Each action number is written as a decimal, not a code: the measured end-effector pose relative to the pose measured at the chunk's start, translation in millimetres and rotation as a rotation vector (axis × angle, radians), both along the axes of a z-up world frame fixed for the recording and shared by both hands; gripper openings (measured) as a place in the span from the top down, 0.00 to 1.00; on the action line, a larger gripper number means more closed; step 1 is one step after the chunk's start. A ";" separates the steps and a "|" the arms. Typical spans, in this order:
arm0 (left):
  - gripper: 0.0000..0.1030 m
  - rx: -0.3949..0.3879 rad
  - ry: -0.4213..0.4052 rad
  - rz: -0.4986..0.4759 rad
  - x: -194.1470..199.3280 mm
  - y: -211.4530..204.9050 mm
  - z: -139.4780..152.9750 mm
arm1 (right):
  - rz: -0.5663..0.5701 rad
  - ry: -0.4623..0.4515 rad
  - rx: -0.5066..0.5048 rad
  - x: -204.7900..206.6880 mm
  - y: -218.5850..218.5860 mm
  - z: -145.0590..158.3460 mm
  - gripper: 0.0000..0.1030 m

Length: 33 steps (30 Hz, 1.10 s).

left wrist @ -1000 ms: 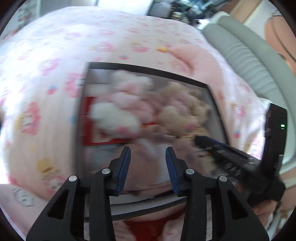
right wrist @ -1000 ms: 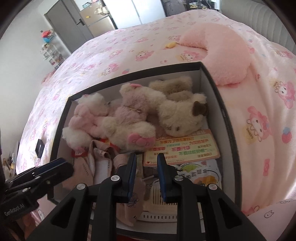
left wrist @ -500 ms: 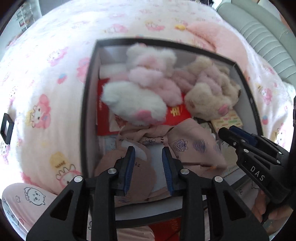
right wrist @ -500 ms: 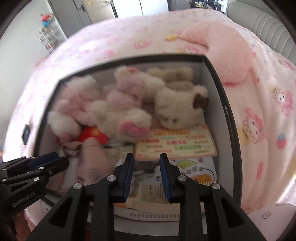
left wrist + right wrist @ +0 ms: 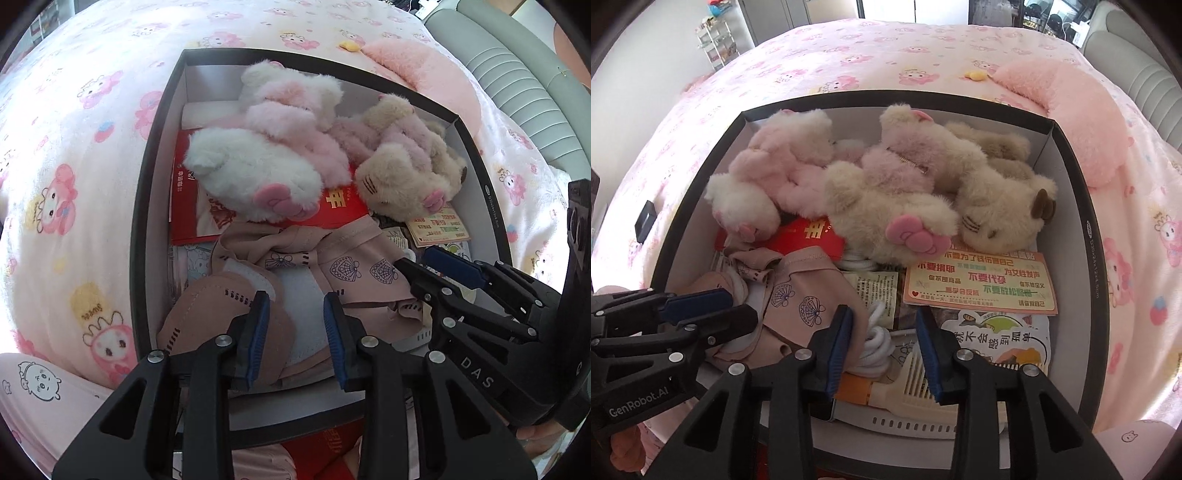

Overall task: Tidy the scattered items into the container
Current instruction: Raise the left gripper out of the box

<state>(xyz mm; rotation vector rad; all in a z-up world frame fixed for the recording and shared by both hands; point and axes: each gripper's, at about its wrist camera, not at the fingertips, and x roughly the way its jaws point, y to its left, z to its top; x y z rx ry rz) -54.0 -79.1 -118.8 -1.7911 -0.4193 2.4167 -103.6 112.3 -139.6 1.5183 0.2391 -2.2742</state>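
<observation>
Fluffy plush toys (image 5: 886,192) are heaped in a dark-rimmed rectangular box (image 5: 1075,177) over soft beige cloth (image 5: 354,266); left gripper (image 5: 295,321) jaws stand apart, empty; right gripper (image 5: 882,339) jaws are opening, empty, above a coiled white cable (image 5: 875,347).

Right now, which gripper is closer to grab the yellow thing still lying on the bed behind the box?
Probably the right gripper. The little yellow thing lies past the box's far right corner, on that gripper's side. Its jaws are opening and hold nothing. The left gripper hangs over the pink clothes.

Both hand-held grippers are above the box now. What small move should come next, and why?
Probably lift the right hand-held gripper up out of the box: its jaws are opening with nothing between them, and the white cord and comb already lie inside, below them.
</observation>
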 end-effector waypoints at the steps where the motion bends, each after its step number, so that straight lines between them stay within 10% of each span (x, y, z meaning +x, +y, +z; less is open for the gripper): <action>1: 0.69 0.008 0.005 0.001 -0.7 -0.2 0.5 | 0.001 0.004 0.004 2.0 0.9 -0.9 0.69; 33: 0.48 0.035 0.412 0.015 89.4 -25.1 136.2 | -0.063 0.327 -0.064 89.7 -29.4 151.8 0.63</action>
